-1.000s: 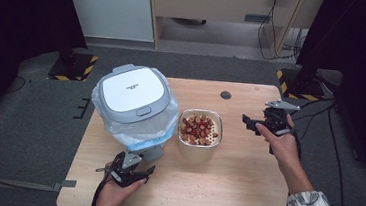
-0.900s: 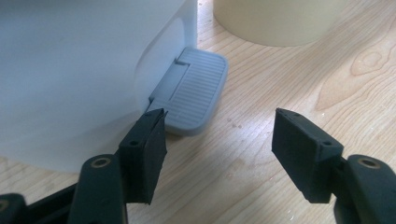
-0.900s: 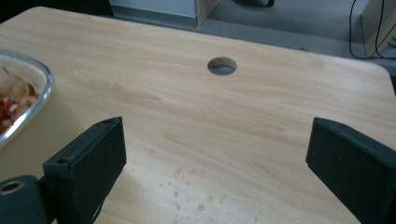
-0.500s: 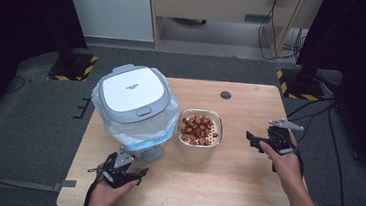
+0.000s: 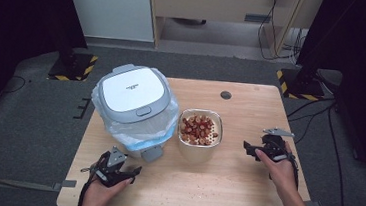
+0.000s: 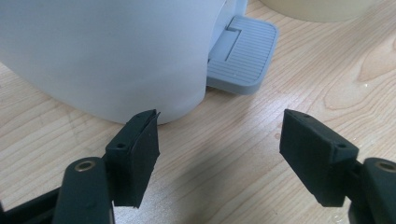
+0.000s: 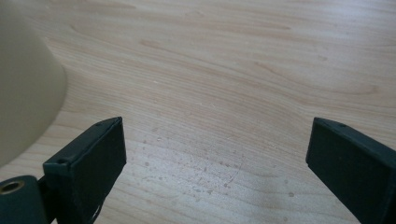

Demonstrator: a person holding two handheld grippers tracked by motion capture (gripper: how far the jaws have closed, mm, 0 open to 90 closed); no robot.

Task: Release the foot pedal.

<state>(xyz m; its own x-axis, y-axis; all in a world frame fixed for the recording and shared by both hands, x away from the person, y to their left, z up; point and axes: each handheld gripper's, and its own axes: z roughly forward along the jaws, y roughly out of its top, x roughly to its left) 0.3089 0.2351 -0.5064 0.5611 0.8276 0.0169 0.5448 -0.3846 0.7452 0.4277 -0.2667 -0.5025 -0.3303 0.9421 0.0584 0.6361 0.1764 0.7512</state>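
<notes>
Pale blond wood grain with faint brown streaks and tiny dark specks across the counter point(image 5: 243, 188); one small dark round spot point(image 5: 226, 94) near its far edge. White body and lid with a grey rim and grey ribbed pedal point(image 6: 243, 53) on the bin point(image 5: 131, 98), with a translucent bluish liner point(image 5: 161, 126) bunched under the lid; cream tub point(image 5: 198, 152) with a metallic rim, full of reddish-brown and tan pieces point(image 5: 199, 128). Matte black on the left hand-held gripper point(image 5: 115, 170) and right hand-held gripper point(image 5: 262, 149), each with a grey plate on top; dark grey carpet on the floor point(image 5: 29, 119), with yellow-and-black hazard stripes point(image 5: 296, 78) at the dark stand bases.
</notes>
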